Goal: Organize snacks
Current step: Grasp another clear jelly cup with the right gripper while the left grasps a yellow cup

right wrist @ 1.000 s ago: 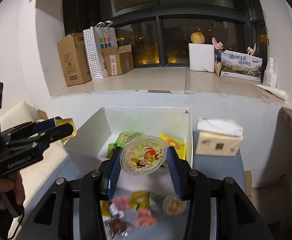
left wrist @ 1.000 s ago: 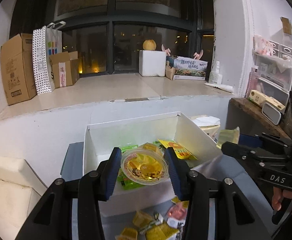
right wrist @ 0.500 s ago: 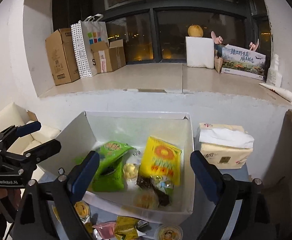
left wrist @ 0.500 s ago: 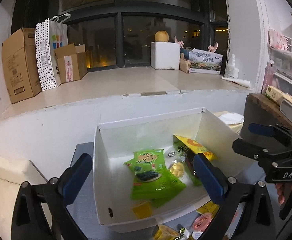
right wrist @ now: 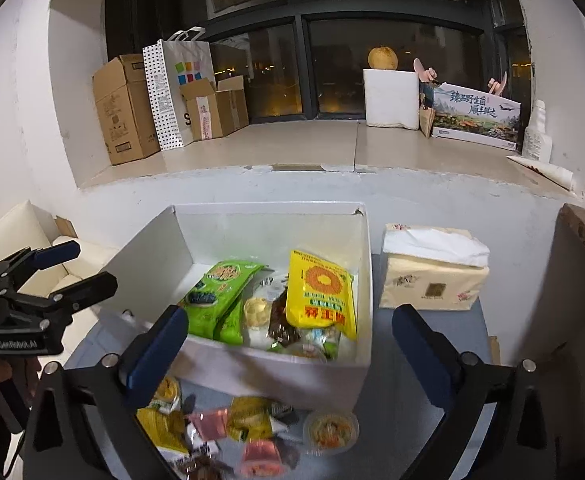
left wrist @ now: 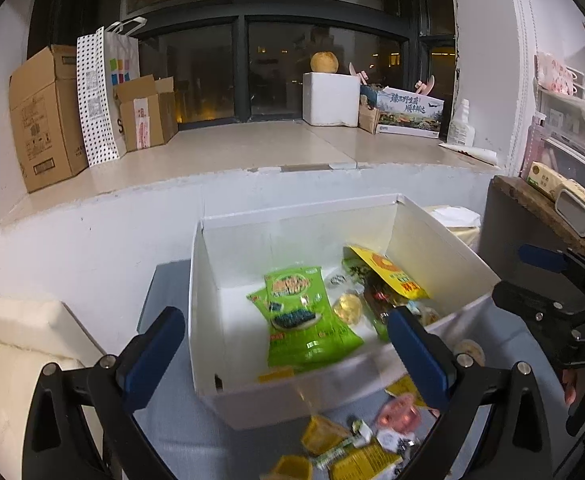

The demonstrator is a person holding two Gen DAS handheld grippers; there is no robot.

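Note:
A white cardboard box stands on the grey table and holds green packets, a yellow packet and small jelly cups. My left gripper hangs open over the box's near wall, gripping nothing. My right gripper is over the near wall too. Its jaws are opening, wide apart, and no pad presses on anything. Loose snacks and a jelly cup lie on the table in front of the box.
A tissue pack sits right of the box. Behind runs a window sill with cardboard boxes and a white foam block. A cream cushion lies at the left, a wooden shelf at the right.
A second ago each gripper was shut on a jelly cup above the box. Both jaws have opened wide, the cups are gone from them, and both grippers have sunk a little.

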